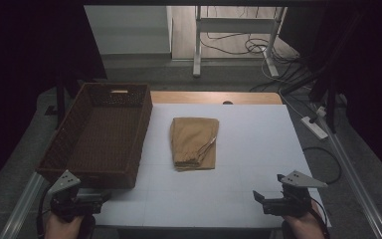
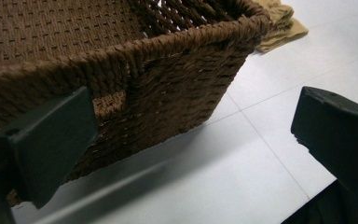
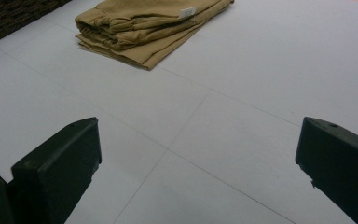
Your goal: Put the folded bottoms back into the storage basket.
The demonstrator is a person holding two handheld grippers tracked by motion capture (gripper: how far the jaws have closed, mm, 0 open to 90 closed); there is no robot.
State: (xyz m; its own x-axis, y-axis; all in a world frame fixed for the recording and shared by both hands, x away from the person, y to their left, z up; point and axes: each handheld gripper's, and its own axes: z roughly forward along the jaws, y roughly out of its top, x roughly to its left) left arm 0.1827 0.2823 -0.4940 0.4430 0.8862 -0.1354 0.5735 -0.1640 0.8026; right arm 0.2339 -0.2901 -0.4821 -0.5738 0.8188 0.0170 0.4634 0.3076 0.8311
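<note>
High view: at the near edge of the bench, the left hand-held gripper sits at the near left corner and the right hand-held gripper at the near right. Both have their jaws spread wide with nothing between them, and each rests low over the white surface, well apart from the other.

Just beyond the left hand-held gripper stands the brown woven basket, along the left side of the bench. The left gripper view looks straight at its near corner, with one jaw close against the wicker wall; I cannot tell whether it touches.

Farther in, near the middle of the bench, lies the folded tan garment, flat on the white surface and apart from the basket on its left. The right gripper view shows its stacked folded edges facing the right hand-held gripper, with open bench between them.

If the garment is to go into the basket, I judge the main risk to be the folds: a pinch on the top layers alone would let the lower ones slide out and the stack fall open. A lift by one hand-held gripper could leave the far end dragging over the basket rim. The left jaw, so near the wicker, could also snag or shove the basket as it sets off.
</note>
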